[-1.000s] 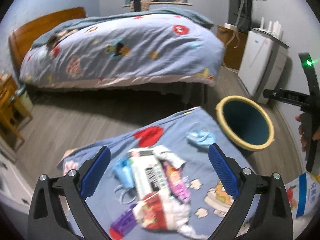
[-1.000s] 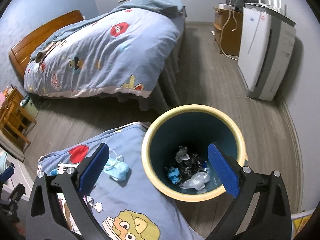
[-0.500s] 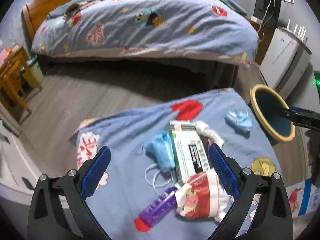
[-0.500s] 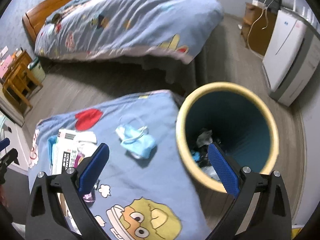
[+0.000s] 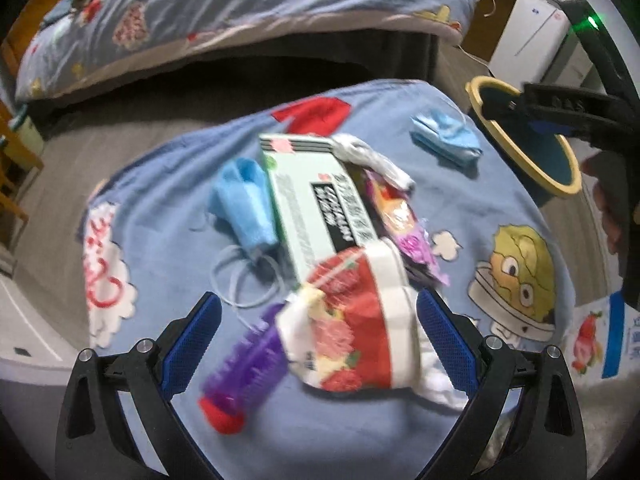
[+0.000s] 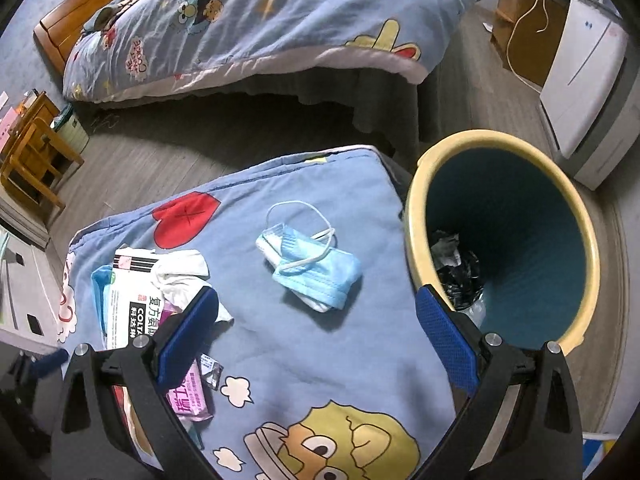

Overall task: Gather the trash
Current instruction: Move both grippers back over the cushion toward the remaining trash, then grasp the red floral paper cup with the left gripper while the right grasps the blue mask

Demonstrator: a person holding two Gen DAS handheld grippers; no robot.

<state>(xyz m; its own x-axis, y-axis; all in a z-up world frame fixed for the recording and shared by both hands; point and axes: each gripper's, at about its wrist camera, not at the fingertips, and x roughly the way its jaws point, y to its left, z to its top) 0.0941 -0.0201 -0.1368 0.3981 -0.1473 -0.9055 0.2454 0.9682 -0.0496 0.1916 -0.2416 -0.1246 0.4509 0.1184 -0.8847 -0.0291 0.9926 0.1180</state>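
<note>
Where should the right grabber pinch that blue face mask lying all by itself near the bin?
Probably the crumpled blue middle of the face mask, coming straight down from above. It lies flat and folded on the blue blanket, so the bunched cloth gives the open right gripper something thick to close on. The thin white ear loops would likely slip out.
</note>
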